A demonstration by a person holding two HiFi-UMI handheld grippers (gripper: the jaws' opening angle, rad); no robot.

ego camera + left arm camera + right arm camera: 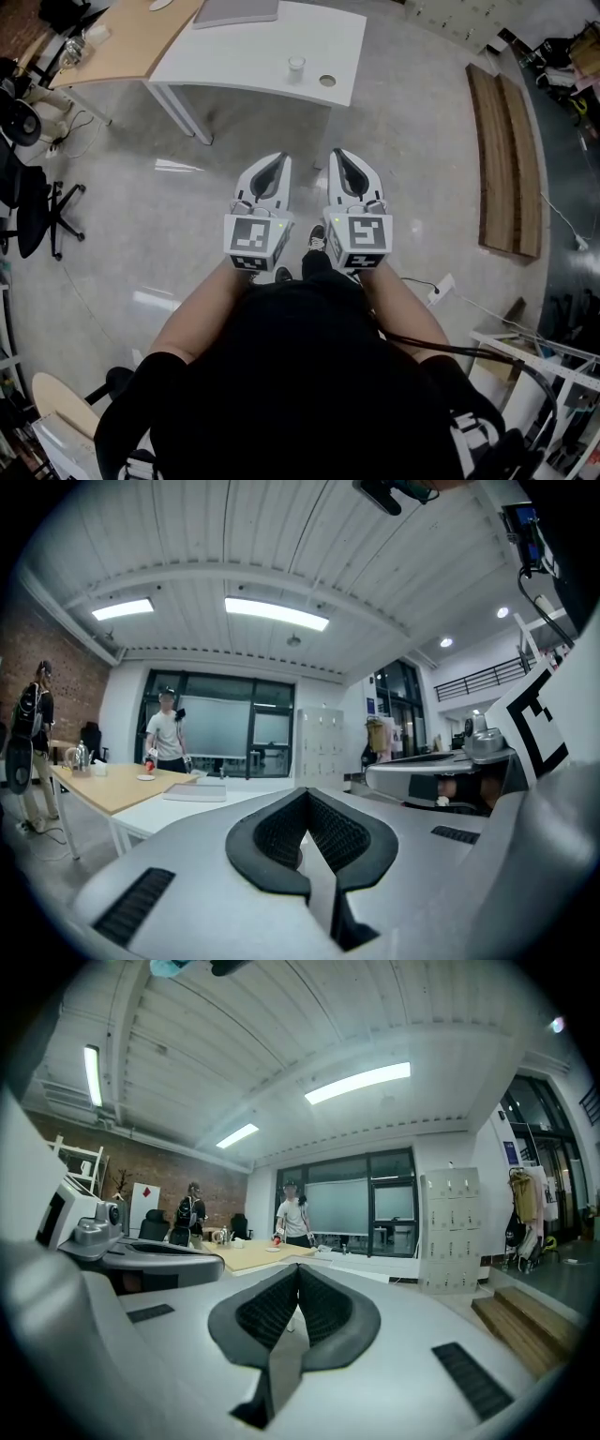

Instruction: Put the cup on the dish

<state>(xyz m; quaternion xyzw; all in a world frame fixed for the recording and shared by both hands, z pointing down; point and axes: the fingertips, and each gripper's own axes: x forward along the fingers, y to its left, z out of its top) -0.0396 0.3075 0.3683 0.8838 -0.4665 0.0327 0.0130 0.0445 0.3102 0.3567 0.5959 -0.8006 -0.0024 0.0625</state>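
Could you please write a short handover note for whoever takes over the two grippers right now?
Left gripper: shut, empty, held over the floor short of the table.
Right gripper: shut, empty, beside the left one.
The cup stands on the white table, just left of the dish and apart from it.
Done: nothing yet.
Left: reach the table, grasp the cup, set it on the dish.

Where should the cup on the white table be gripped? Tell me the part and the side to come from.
Grip the cup across its side wall, about mid-height, coming in level from the near table edge. It stands upright close to that edge of the white table, with the dish just to its right, so avoid that side.
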